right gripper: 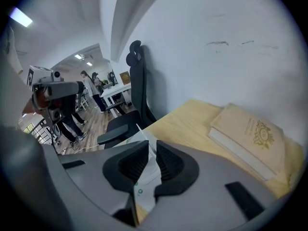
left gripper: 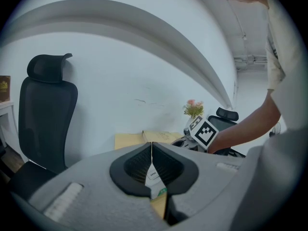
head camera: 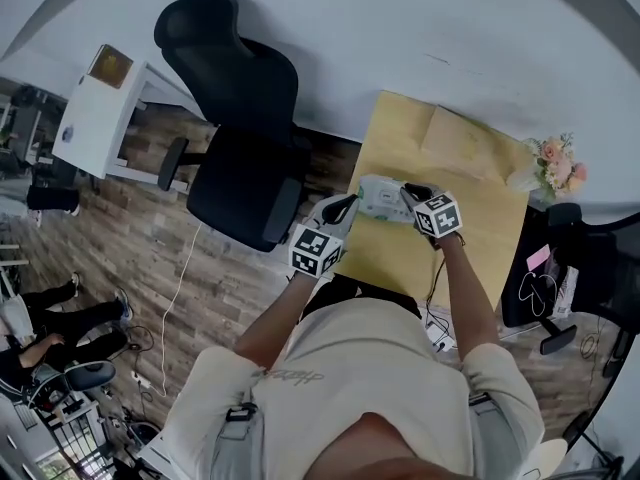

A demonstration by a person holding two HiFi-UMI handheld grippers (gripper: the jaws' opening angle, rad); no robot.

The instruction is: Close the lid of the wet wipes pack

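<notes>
The wet wipes pack [head camera: 384, 199], white with green print, is held between both grippers over the near part of the yellow table [head camera: 395, 133]. My left gripper [head camera: 342, 211] is shut on the pack's left end; in the left gripper view the pack [left gripper: 154, 179] shows as a thin edge pinched by my left gripper [left gripper: 152, 153]. My right gripper [head camera: 416, 198] is shut on the right end, and in the right gripper view the pack [right gripper: 145, 189] runs through my right gripper [right gripper: 151, 150]. The lid is hidden in every view.
A cream book [head camera: 465, 140] lies at the table's far side, also the book [right gripper: 245, 134] in the right gripper view. A vase of flowers [head camera: 555, 163] stands at the far right corner. A black office chair [head camera: 240, 118] is left of the table. People stand in the room behind.
</notes>
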